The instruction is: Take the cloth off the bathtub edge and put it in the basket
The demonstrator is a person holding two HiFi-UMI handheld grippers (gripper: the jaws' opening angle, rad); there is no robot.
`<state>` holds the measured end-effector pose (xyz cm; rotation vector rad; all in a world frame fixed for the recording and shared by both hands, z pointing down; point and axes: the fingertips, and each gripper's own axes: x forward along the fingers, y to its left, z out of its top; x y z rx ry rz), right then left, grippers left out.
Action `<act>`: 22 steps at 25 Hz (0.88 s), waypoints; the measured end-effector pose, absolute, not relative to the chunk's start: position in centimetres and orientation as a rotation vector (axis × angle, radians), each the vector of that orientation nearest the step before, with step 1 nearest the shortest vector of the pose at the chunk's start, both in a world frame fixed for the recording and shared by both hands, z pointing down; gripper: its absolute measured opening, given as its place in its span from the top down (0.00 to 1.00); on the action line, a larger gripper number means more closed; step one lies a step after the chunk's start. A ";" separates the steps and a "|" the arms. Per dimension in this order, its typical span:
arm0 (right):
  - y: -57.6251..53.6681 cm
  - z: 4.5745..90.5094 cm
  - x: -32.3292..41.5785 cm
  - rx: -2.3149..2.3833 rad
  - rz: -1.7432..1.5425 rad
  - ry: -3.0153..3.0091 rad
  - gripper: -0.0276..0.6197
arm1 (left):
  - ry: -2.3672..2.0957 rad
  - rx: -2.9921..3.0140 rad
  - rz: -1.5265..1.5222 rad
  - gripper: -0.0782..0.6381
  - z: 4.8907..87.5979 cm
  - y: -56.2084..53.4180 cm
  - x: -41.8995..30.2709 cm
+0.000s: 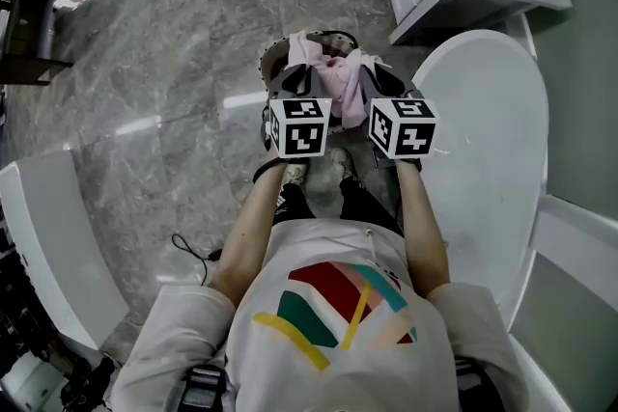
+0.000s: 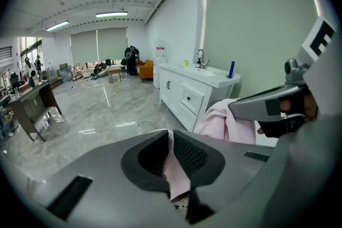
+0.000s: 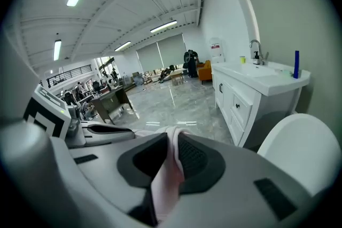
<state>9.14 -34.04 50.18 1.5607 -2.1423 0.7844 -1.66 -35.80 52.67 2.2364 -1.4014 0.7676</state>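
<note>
Hanging centre frame in the head view, the pink cloth spans left gripper and right gripper, above the basket, left of the bathtub. Left gripper view: jaws clamped on a cloth fold, lower centre. Right gripper view: same, pinching an edge. Looks light, limp and not slippery; edge grips suit it.

We see the pale pink cloth bunched into loose folds, lifted clear of the white, curved bathtub edge and hanging just left of it. Directly under the cloth sits the round basket, upright and open-mouthed, near the bathtub edge.
</note>
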 end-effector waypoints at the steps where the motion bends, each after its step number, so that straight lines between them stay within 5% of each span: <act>1: -33.9 50.8 9.1 1.551 0.796 -2.131 0.85 | -1.399 2.224 0.777 0.83 53.2 -35.6 -1.7; 19: -31.6 57.3 8.0 1.476 0.963 -2.014 0.84 | -1.431 2.063 0.909 0.83 59.0 -34.1 -4.4; 22: -32.1 57.2 8.7 1.584 0.924 -1.991 0.78 | -1.547 2.152 0.944 0.82 57.8 -35.3 -4.8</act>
